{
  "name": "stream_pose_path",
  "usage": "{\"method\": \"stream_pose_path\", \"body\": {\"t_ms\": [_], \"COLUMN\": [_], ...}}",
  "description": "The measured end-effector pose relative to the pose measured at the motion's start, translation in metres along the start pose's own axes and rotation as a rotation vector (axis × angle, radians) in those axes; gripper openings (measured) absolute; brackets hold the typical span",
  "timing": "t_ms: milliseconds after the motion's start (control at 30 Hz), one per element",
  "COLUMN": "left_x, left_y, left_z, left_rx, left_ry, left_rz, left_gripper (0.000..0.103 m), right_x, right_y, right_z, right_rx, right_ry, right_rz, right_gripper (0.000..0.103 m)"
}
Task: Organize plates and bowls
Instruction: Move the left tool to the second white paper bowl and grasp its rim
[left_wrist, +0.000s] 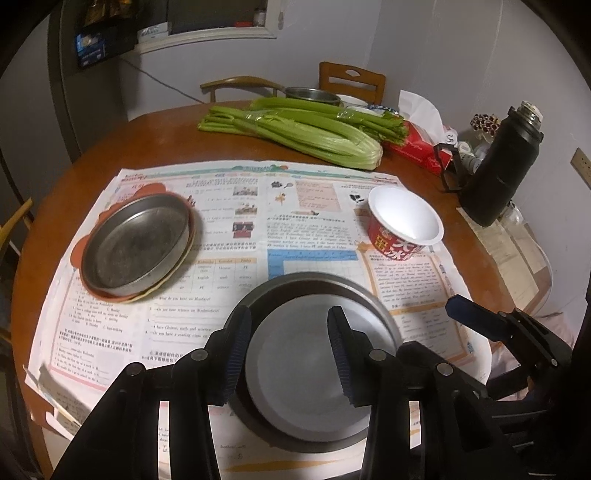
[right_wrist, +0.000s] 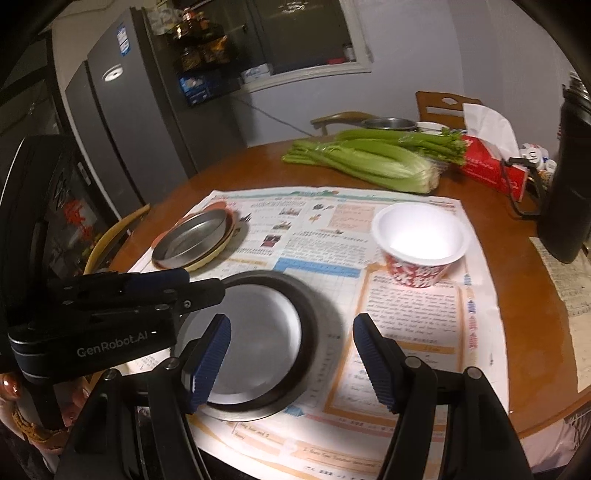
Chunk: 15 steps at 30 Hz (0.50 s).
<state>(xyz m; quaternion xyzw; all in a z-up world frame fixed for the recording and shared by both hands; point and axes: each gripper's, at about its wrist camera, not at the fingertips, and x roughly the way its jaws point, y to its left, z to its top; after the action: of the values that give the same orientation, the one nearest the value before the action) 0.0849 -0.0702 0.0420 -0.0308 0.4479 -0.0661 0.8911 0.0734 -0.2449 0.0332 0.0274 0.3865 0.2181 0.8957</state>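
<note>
A metal plate lies on the newspaper at the near edge. My left gripper is open, its fingers astride the plate's left rim, one outside and one over the plate. A metal dish sits stacked on an orange plate at the left. A red paper bowl with a white inside stands at the right. In the right wrist view my right gripper is open and empty, above the near plate's right rim. The stacked dish and paper bowl lie beyond. The left gripper's body shows at the left.
Celery lies across the far table. A red tissue box and a black flask stand at the right. A metal bowl sits at the far edge. Chairs surround the round wooden table; a fridge stands left.
</note>
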Motion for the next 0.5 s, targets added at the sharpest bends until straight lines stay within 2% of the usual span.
{"method": "stream_pose_path", "body": {"t_ms": [500], "left_x": [0.019], "left_y": [-0.032], "left_z": [0.037], "left_rx": [0.056], "left_ry": [-0.014], "left_rz": [-0.061], "left_gripper": [0.046], "right_x": [-0.014], "right_y": [-0.042], "right_z": [0.022], "right_rx": [0.075], "right_ry": [-0.066], "right_rz": [-0.047], "right_gripper": [0.069]}}
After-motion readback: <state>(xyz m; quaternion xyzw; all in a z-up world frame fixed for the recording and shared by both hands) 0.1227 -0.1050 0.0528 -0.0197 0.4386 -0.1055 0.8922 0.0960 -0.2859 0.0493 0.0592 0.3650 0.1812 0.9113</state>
